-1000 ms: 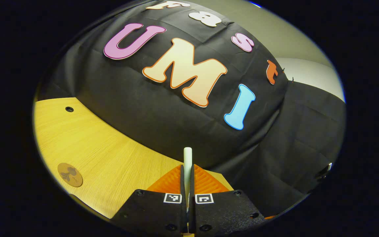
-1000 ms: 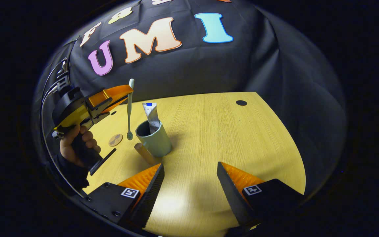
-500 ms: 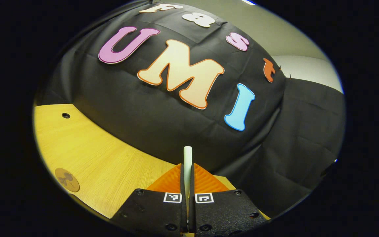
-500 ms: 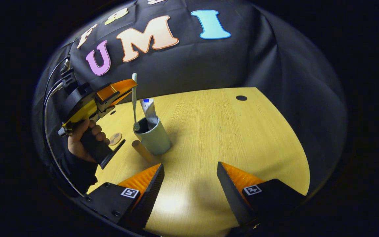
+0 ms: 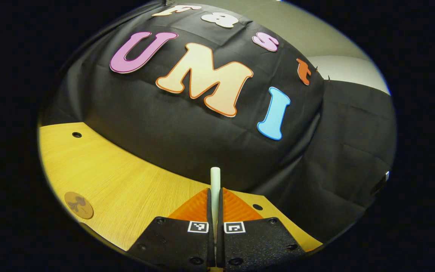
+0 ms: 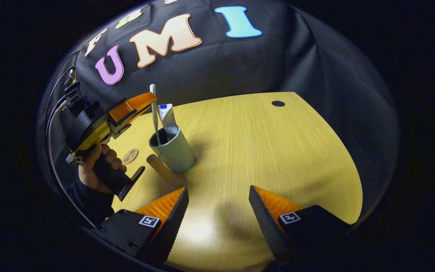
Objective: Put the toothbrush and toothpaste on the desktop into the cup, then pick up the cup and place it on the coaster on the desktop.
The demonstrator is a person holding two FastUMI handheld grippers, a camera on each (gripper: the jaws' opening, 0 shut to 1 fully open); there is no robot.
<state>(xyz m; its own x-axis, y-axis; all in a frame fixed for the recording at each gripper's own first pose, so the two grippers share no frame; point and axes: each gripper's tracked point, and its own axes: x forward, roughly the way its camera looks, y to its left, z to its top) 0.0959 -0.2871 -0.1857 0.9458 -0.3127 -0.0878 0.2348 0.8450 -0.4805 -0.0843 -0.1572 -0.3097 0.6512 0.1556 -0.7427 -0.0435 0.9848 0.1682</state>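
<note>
Fingers of the left gripper (image 5: 215, 196) are pressed together on the pale toothbrush (image 5: 215, 181), whose handle end sticks up between them at the bottom centre of the left gripper view, in front of the black cloth wall (image 5: 187, 132). At the lower left of that view the round brown coaster (image 5: 78, 204) lies flat on the wooden desktop (image 5: 127, 181). In the right gripper view, the left gripper (image 6: 147, 100) sits at the left of the frame, gripped by a hand (image 6: 98, 170), and holds the toothbrush (image 6: 155, 113) nearly upright with its lower end down inside the light green cup (image 6: 174, 149). The toothpaste (image 6: 166, 115) tube stands in the same cup, leaning just right of the toothbrush. The cup's wooden handle (image 6: 159, 172) points toward the lower left. The coaster (image 6: 130, 155) lies just left of the cup, apart from it. Along the bottom of this view the right gripper (image 6: 217, 207) holds its fingers wide apart, with nothing between them, above bare desktop (image 6: 259, 143).
</note>
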